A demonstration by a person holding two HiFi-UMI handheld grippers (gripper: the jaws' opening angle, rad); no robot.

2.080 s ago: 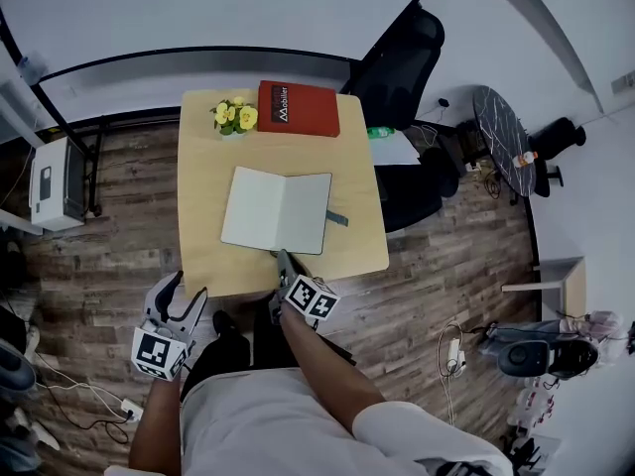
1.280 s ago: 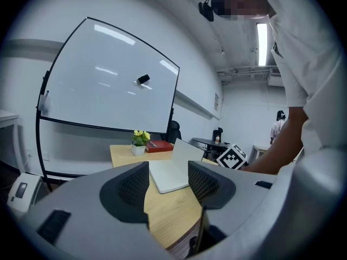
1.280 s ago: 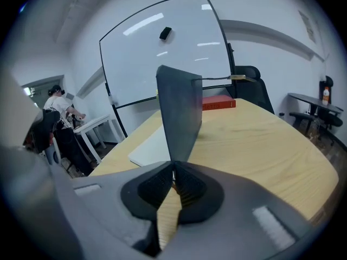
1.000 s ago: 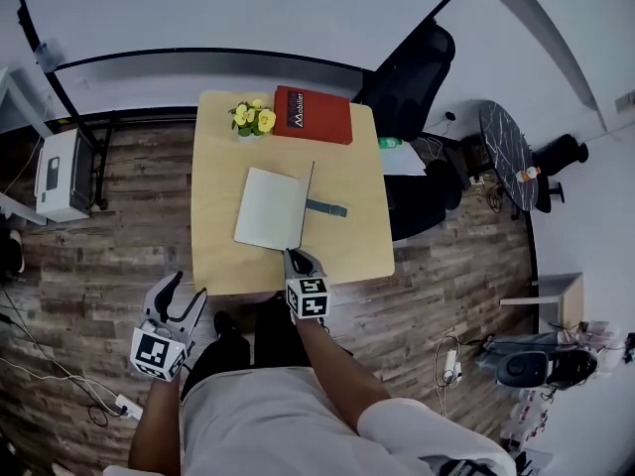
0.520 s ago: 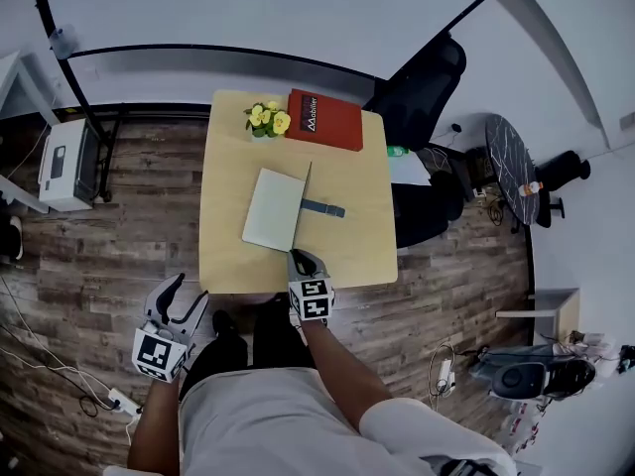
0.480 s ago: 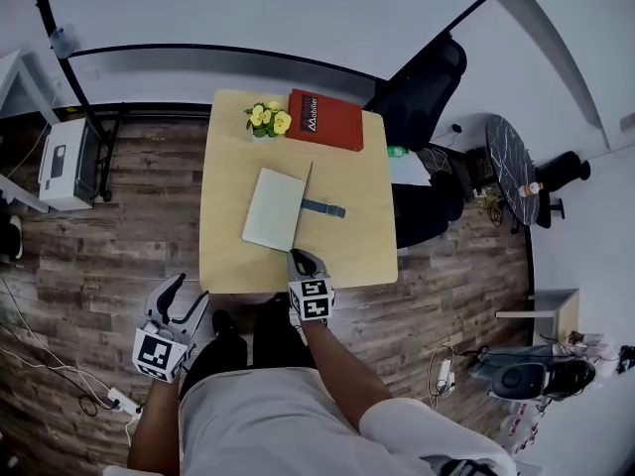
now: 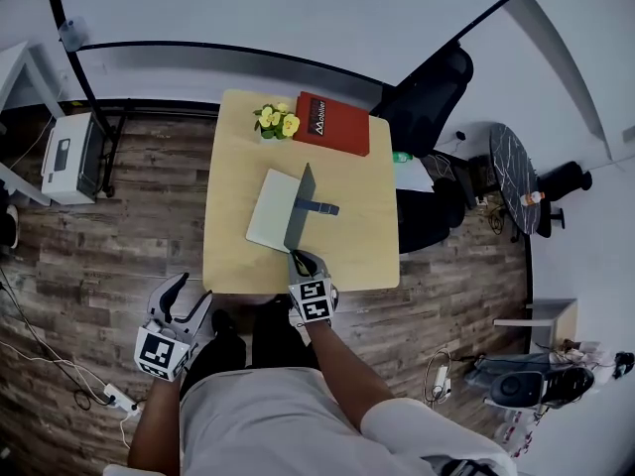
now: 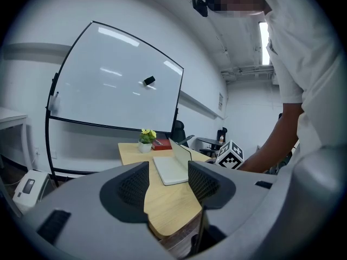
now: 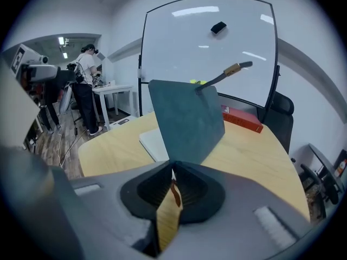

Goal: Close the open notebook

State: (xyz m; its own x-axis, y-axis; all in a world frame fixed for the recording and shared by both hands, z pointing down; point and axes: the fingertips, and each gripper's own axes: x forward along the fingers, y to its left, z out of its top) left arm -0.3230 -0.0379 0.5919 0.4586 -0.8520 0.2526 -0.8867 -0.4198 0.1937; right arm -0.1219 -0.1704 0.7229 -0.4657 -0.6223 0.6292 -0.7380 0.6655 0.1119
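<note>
Notebook looked light, cover thin and bendy; right gripper pinched its raised cover's near corner, a sensible hold. Left gripper hung spread, empty.

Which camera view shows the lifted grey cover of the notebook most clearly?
The right gripper view: the grey cover stands broad and close, pinched in the right gripper. The head view shows it small, from above; the left gripper view shows only its thin, distant edge.
</note>
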